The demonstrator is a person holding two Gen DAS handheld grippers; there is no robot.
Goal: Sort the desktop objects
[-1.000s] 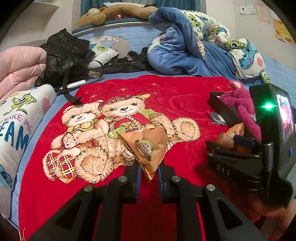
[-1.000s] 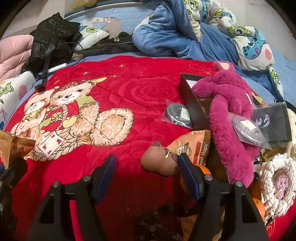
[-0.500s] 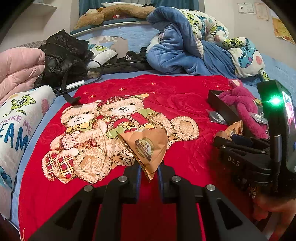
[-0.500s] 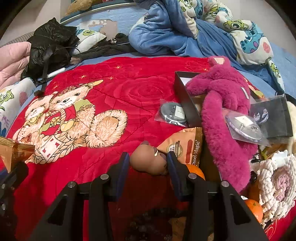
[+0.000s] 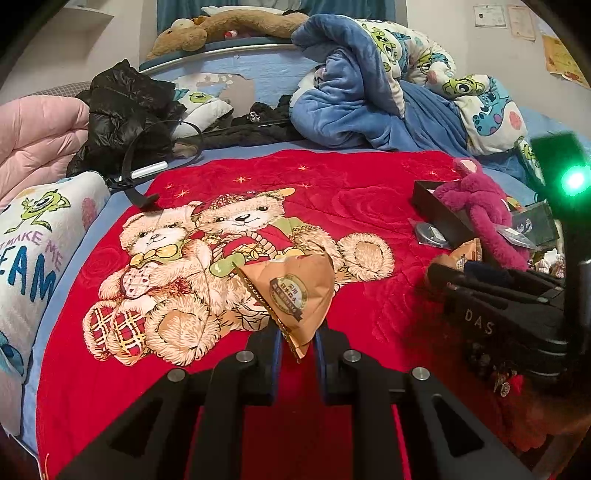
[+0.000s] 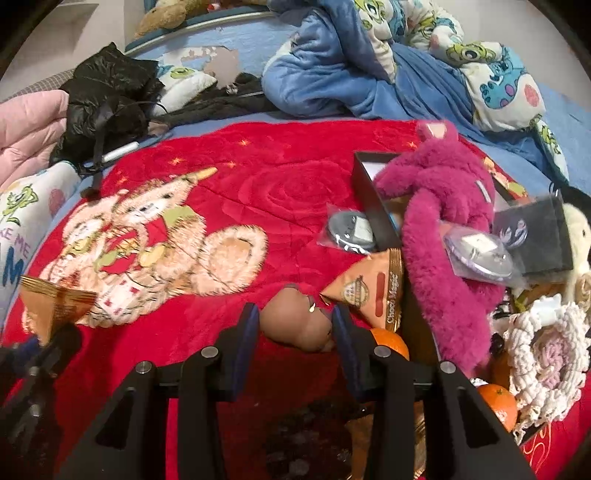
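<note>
Gripping a light, crinkly snack packet (image 5: 291,295) by its lower corner, the left claw (image 5: 297,345) holds it above the red blanket (image 5: 369,192). The right claw (image 6: 291,325) closes around a soft brown toy (image 6: 295,321), near right; squeeze its middle gently.

Cluttered bed (image 5: 236,70) — pale wall (image 5: 443,33).

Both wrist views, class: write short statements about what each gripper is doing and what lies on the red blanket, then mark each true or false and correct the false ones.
1. The left gripper grips an orange snack packet. True.
2. The right gripper is wide open over bare blanket. False: its fingers close on a brown figurine.
3. The magenta plush lies partly over a black box. True.
4. No oranges are visible. False: an orange sits near the crocheted piece.
</note>
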